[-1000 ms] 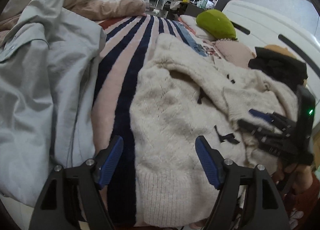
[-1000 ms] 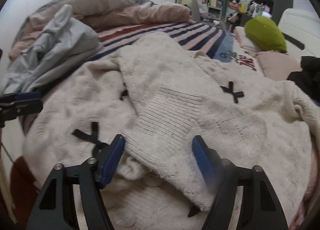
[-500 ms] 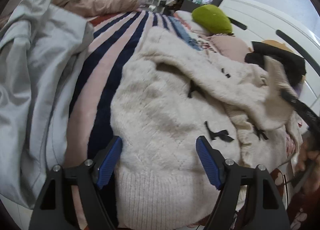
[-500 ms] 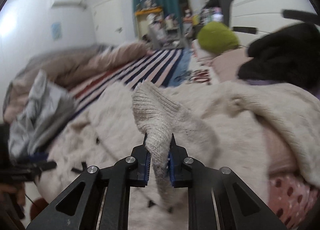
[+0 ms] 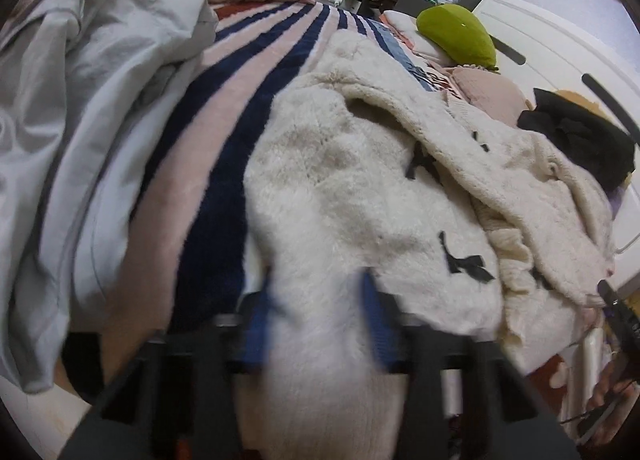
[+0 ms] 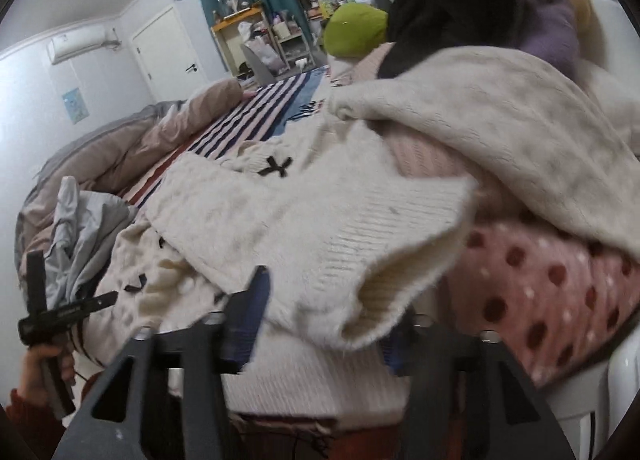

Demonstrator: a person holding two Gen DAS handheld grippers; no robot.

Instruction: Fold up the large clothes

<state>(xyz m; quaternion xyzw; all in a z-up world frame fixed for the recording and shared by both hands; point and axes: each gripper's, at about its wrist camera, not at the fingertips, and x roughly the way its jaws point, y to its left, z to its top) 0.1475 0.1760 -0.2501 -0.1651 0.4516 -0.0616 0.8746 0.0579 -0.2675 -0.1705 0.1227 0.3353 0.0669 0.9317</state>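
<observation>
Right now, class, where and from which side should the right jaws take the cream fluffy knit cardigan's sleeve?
Grip the ribbed cuff of the cream fluffy knit cardigan, coming from its open end nearest the right gripper. The cuff is firmer, lies uppermost and already sits between the spread jaws.

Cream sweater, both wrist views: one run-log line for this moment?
stage: fold start | left gripper: jaws around cream sweater hem, blurred | right gripper: open, sleeve cuff lying between jaws | bed: striped blanket
</observation>
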